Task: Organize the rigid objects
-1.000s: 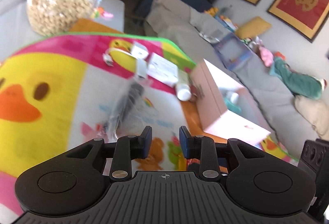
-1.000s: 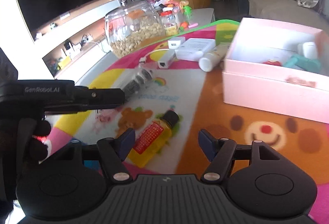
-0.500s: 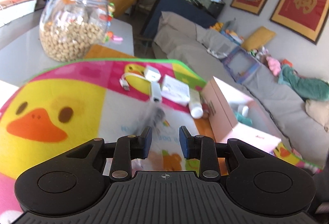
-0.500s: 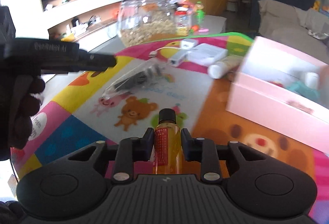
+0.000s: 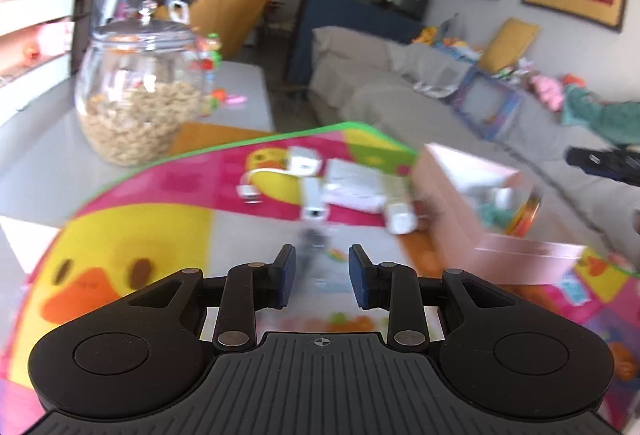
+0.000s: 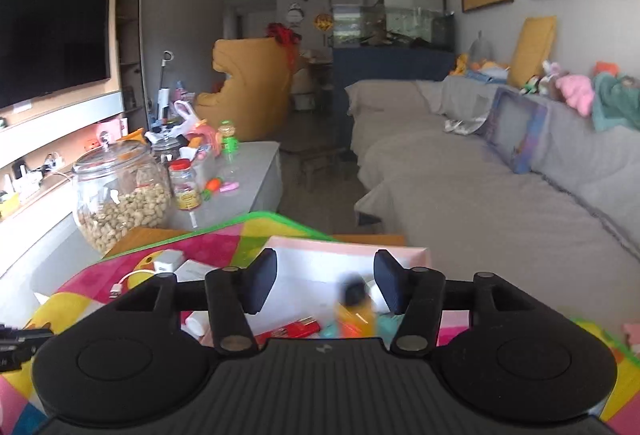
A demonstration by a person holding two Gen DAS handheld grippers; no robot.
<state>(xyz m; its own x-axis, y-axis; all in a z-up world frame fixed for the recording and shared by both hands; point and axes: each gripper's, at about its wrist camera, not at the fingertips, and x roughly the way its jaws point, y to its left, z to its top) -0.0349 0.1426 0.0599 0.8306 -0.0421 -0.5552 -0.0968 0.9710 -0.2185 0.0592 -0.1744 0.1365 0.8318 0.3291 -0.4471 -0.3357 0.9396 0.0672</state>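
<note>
A: Item one, orange bottle (image 6: 355,309), dark cap. Location?

B: Over the pink box (image 6: 344,255), below and between the spread jaws of the right hand-held gripper (image 6: 326,285). Blurred; nothing pinches it, and whether it rests on the box contents I cannot tell. A red item (image 6: 294,329) and a teal item lie beside it.

A: Handling?

B: Judged rigid, light, smooth-walled, so slippery. Take it across the body below the cap, not by the cap.

A: Item two, left hand-held gripper (image 5: 322,275)?

B: Jaws a little apart, holding nothing, aimed along the cartoon mat (image 5: 132,231) at a dark blurred object (image 5: 314,239) just ahead of its fingertips. Too smeared to identify.

A: Remaining stock on the mat?

B: White tube (image 5: 400,211) against the box wall; flat white packet (image 5: 352,183); white adapter with cable (image 5: 280,179). All judged light and stiff. The tube may roll; grip it mid-body.

A: Not for sorting?

B: Glass jar of nuts (image 5: 140,103) on the counter (image 5: 36,163), probably heavy and fragile.
</note>
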